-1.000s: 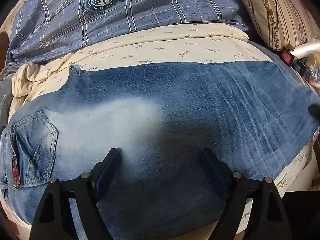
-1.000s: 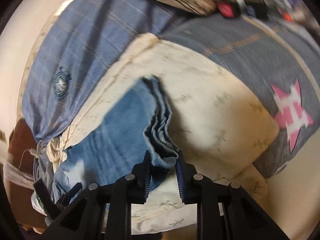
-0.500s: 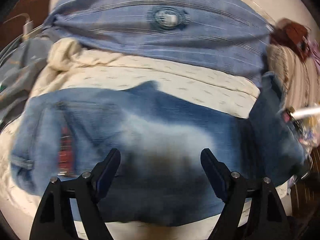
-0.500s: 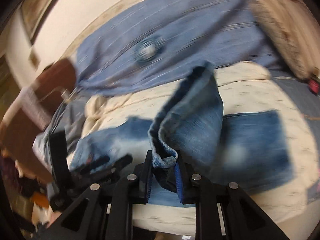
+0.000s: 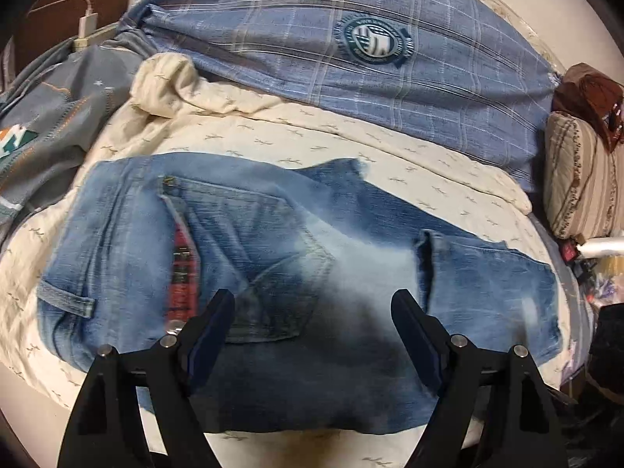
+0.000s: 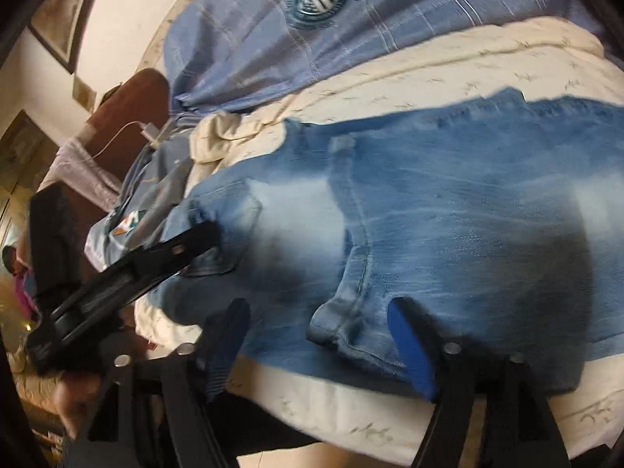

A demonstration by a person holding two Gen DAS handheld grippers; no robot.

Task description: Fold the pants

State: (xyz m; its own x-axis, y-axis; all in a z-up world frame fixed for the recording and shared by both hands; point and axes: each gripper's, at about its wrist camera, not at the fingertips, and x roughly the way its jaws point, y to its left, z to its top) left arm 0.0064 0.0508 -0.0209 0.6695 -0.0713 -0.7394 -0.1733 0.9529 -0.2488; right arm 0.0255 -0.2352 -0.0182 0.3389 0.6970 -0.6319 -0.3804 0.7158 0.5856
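The blue jeans (image 5: 296, 273) lie folded over on a soft cream quilt (image 5: 390, 144) with tiny twig prints, right in front of both claws. The denim looks rough and faded, pale in the middle and darker at the edges, with a stitched back pocket (image 5: 269, 265) and a red plaid strip (image 5: 183, 269) beside it. The left claw (image 5: 312, 335) is spread wide with nothing between its dark blue pads (image 5: 212, 331); it hangs just over the near part of the jeans, with the pocket ahead of its left finger. The right claw (image 6: 319, 343) has just been opening, and its jaws now stand apart; the thick hem end of the leg (image 6: 343, 323) lies loose between them, and the pads do not press it. Past the jeans, farther from both claws, sits a blue checked pillow (image 5: 351, 58) with a round badge (image 5: 374, 41). The left camera also shows a striped tan cushion (image 5: 581, 179) far to the right (only that view has it) and a white charger plug (image 5: 87, 25) on its cord at the far left. The right camera shows things the left one cannot: the left claw itself from the side (image 6: 128, 269), black and long, low over the pocket end, and a framed picture (image 6: 58, 19) on the pale wall. The right view is blurry.
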